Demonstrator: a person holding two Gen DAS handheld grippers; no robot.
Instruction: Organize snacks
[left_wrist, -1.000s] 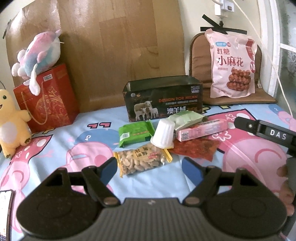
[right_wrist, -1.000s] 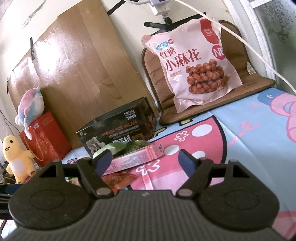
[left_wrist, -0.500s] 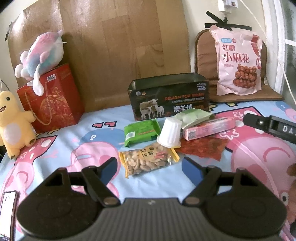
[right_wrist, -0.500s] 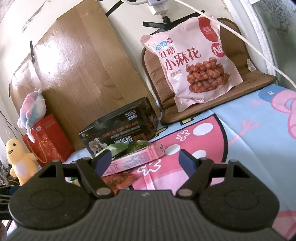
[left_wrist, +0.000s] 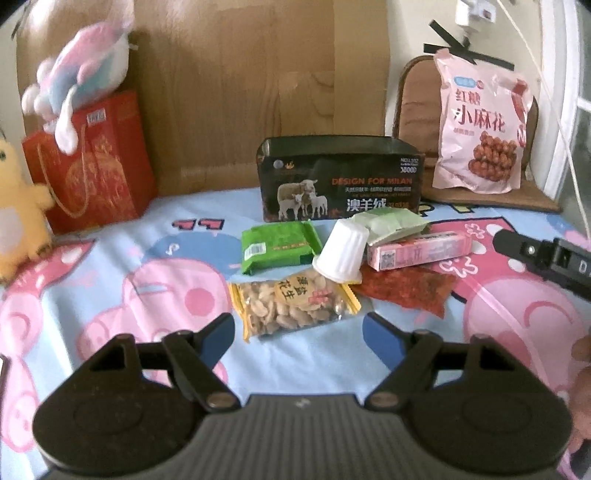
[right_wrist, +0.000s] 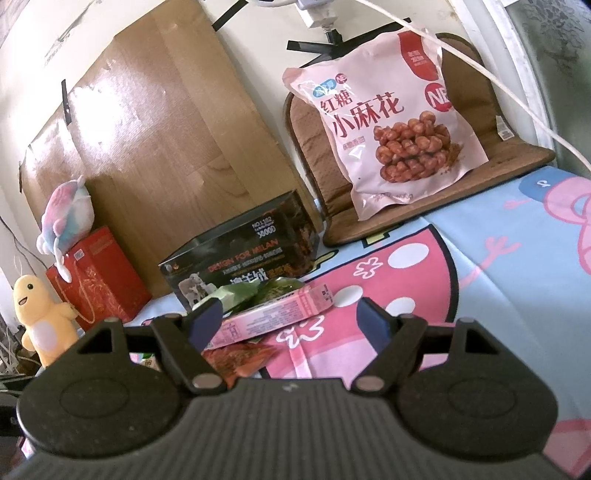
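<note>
Peanut bag (left_wrist: 295, 301): clear, glossy plastic film. Green packet (left_wrist: 279, 249): shiny foil-like wrap. White cup (left_wrist: 343, 253): matt ribbed plastic. Pink carton (left_wrist: 419, 251): smooth printed card. Dark box (left_wrist: 340, 184): glossy printed walls. Bedsheet (left_wrist: 147, 280): matt printed cloth. Backboard (left_wrist: 258, 85): wood-grain, slight sheen. Plush whale (left_wrist: 83, 74): fuzzy fabric.

Left gripper (left_wrist: 298, 334): jaws spread wide, nothing between the blue-tipped fingers (left_wrist: 218, 334); pointed forward and tilted downward. Right gripper (right_wrist: 289, 320): jaws likewise wide apart, empty, aimed nearly level. In the left wrist view a black part of the right gripper (left_wrist: 546, 258) reaches in from the right edge; below it, at that edge, part of a hand (left_wrist: 581, 373), blurred and mostly cut off
</note>
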